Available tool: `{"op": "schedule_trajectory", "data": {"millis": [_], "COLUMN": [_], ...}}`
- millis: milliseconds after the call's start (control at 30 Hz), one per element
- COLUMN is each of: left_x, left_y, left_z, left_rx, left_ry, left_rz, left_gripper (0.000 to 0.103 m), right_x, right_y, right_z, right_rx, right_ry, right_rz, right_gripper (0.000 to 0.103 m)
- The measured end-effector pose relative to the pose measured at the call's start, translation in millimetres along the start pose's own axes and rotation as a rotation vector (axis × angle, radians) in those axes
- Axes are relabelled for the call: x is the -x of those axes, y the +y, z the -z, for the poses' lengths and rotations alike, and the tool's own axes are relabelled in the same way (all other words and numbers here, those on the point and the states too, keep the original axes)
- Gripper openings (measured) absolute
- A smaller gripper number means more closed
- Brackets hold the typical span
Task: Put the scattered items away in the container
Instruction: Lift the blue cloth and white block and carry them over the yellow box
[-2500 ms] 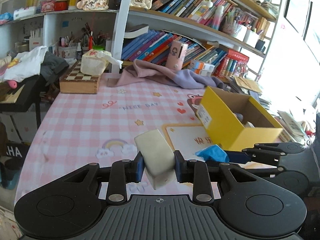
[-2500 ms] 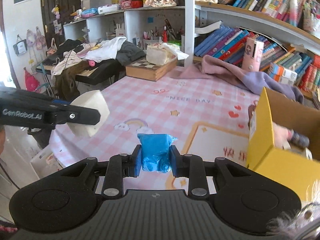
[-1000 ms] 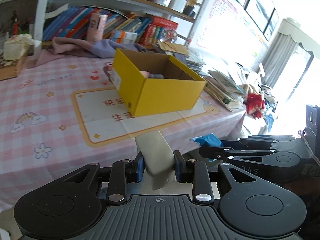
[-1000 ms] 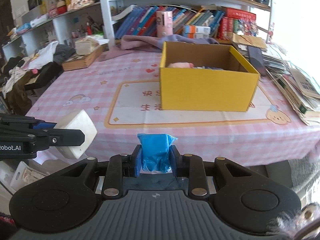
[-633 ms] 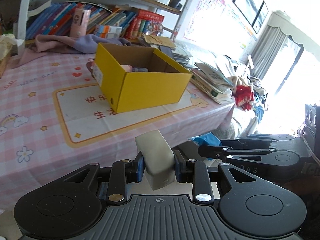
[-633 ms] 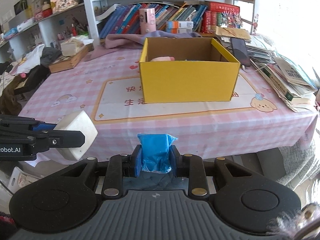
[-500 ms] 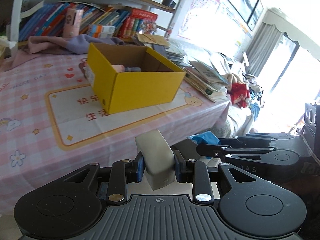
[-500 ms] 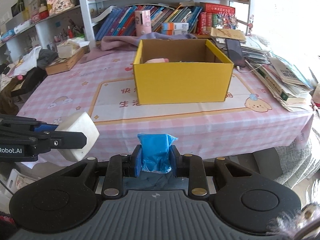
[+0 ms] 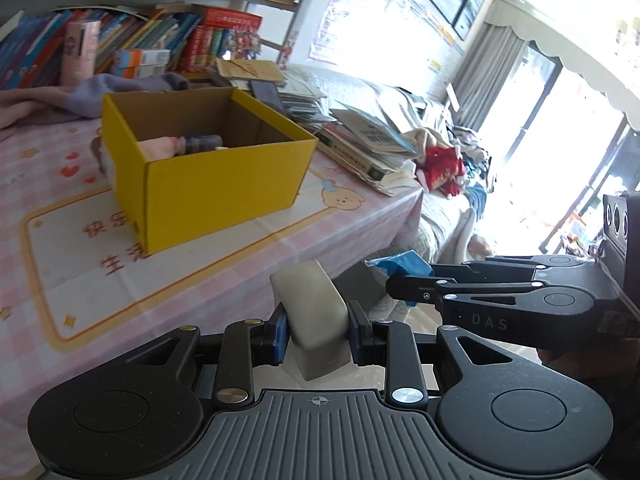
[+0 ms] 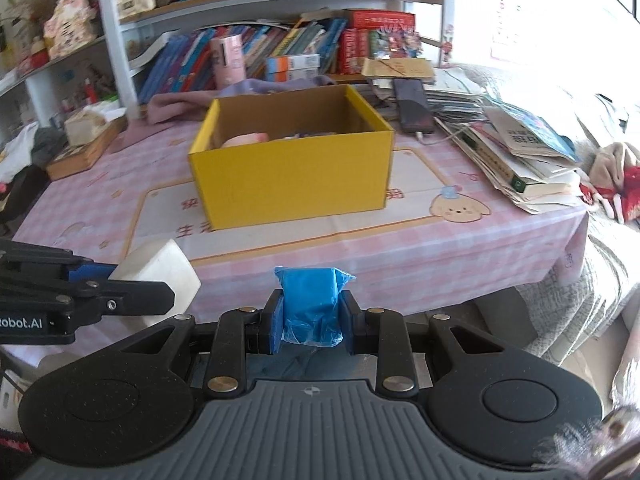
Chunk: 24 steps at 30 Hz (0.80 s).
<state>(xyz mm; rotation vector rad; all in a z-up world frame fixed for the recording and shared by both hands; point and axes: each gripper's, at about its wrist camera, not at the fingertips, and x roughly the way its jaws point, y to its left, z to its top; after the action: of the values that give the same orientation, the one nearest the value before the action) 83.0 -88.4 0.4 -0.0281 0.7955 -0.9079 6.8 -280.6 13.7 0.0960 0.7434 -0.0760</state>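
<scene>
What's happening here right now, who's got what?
A person is holding a gripper in each hand. The left gripper is shut on a white block; the right gripper is shut on a blue packet. Both hang off the near edge of the pink checked table, facing the open yellow box, which already holds a few items. Neither piece is over the box yet.

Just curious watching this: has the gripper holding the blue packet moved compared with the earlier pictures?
Yes. The right gripper backed away from the yellow box, off the table's near edge.
</scene>
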Motion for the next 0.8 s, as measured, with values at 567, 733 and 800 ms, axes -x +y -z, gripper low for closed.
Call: {"op": "schedule_trajectory", "data": {"millis": [567, 733, 800], "left_x": [-46, -64, -72], "left_y": [25, 28, 29], "left_z": [-80, -109, -117], "left_rx": [-0.01, 0.014, 0.023], "left_ry": [-0.119, -0.147, -0.15], "left_rz": [-0.144, -0.219, -0.247], "left_gripper": [0.028, 0.028, 0.028], "right_x": [-78, -104, -115], "right_y": [-29, -44, -50], "right_z": [-89, -124, -137], "right_rx": [0.076, 0.113, 0.126], "right_ry": [-0.064, -0.069, -0.075], "right_rz": [-0.141, -0.2, -0.224], "right_gripper": [0.026, 0.026, 0.026]}}
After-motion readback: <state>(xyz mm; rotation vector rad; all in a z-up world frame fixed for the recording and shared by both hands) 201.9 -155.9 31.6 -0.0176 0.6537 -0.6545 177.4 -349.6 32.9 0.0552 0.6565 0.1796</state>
